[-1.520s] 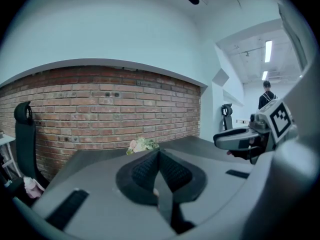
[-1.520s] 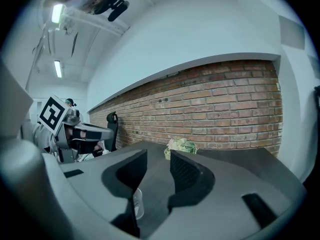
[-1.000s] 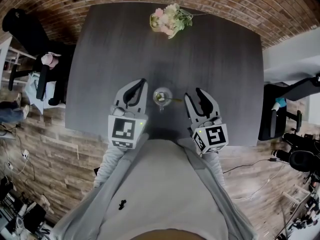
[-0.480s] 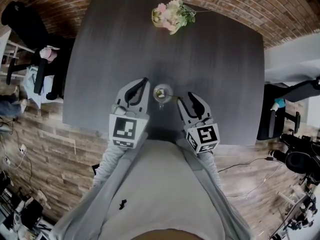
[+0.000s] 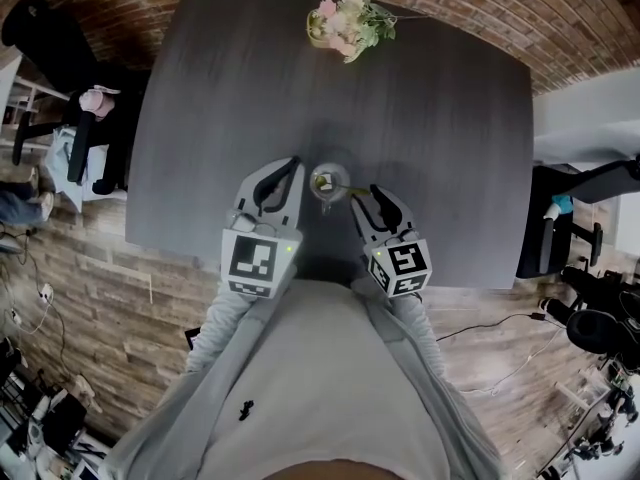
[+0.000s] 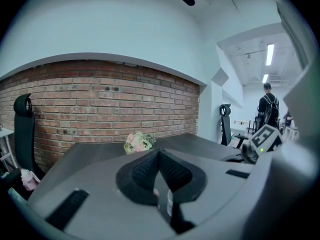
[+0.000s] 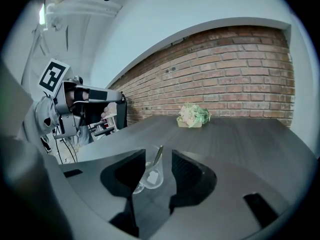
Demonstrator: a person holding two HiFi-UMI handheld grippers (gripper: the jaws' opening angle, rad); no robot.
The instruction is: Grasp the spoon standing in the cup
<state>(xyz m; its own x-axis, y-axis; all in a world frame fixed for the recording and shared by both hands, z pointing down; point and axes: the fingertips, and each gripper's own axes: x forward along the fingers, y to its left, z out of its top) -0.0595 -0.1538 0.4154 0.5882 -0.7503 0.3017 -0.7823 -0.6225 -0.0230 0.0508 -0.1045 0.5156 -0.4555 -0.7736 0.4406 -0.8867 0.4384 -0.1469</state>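
Note:
A clear glass cup [image 5: 326, 184] stands on the dark table [image 5: 420, 118] near its front edge. A spoon [image 5: 349, 190] stands in it, its handle leaning right. My right gripper [image 5: 365, 199] is open just right of the cup, its tips by the spoon handle. In the right gripper view the cup [image 7: 150, 175] and spoon [image 7: 158, 155] show in the gap between the open jaws of the right gripper [image 7: 153, 170], still a little ahead of the pads. My left gripper [image 5: 289, 169] sits left of the cup. The left gripper [image 6: 159, 156] is shut and empty.
A small bunch of pink and green flowers [image 5: 349, 23] lies at the table's far edge, also seen as flowers [image 7: 192, 115]. Office chairs [image 5: 70, 118] stand left and right of the table. A brick wall [image 6: 100, 104] is behind it, and a person [image 6: 268, 109] stands far off.
My right gripper has moved left and forward, closing in on the cup and spoon handle. The left gripper has stayed about where it was.

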